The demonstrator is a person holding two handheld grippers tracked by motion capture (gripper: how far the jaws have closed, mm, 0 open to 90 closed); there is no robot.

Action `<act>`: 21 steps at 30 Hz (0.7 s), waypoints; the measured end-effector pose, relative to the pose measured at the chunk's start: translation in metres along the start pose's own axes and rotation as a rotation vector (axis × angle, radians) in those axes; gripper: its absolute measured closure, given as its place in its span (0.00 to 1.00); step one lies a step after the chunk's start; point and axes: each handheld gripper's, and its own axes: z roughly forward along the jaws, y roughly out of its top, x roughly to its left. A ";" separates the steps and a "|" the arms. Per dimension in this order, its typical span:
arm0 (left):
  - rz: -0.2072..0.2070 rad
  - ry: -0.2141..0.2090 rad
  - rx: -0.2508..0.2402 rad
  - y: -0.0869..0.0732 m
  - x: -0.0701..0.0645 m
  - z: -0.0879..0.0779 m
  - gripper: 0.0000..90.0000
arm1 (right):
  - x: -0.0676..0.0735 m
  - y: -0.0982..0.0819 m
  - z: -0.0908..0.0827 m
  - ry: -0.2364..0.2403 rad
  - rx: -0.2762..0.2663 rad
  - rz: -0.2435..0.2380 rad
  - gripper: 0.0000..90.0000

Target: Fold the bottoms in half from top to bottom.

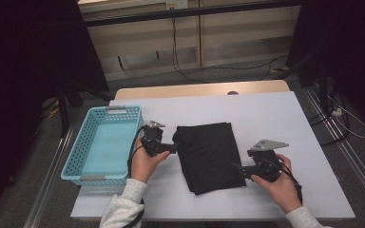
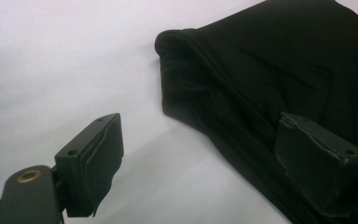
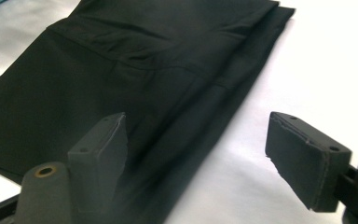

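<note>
White table (image 1: 275, 123): folded black cloth (image 1: 209, 154) between grippers (both agape)

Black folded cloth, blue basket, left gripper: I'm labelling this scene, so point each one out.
black folded cloth (image 1: 209, 154), high view, middle of its top layer.
blue basket (image 1: 71, 164), high view, left wall.
left gripper (image 1: 175, 148), high view, between its fingertips.

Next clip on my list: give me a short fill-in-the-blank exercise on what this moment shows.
1. The folded black cloth lies on the white ____.
2. The light blue basket stands to the ____ of the cloth in the high view.
3. The jaws of the left hand-held gripper stand ____, one over bare table, one over cloth.
4. Inside, the basket is ____.

Missing words: table; left; open; empty
</note>
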 end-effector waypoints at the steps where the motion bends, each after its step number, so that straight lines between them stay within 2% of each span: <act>1: 0.004 0.003 -0.001 0.000 0.000 0.000 0.17 | 0.002 0.001 0.002 0.005 0.004 -0.003 0.23; 7: 0.001 0.004 -0.002 -0.001 0.001 -0.001 0.17 | 0.016 0.002 0.015 0.034 0.047 -0.025 0.23; 13: 0.005 -0.002 -0.001 -0.001 0.000 0.000 0.17 | 0.018 -0.001 0.018 -0.018 0.083 -0.053 0.23; 15: 0.005 0.000 0.000 -0.001 0.000 0.000 0.17 | 0.015 -0.003 0.018 -0.028 0.093 -0.035 0.23; 17: 0.006 0.001 0.002 -0.002 0.001 0.000 0.17 | 0.013 -0.006 0.020 -0.016 0.104 -0.006 0.22; 21: 0.002 0.005 -0.003 -0.002 0.000 0.000 0.17 | 0.017 -0.009 0.020 -0.034 0.082 0.010 0.25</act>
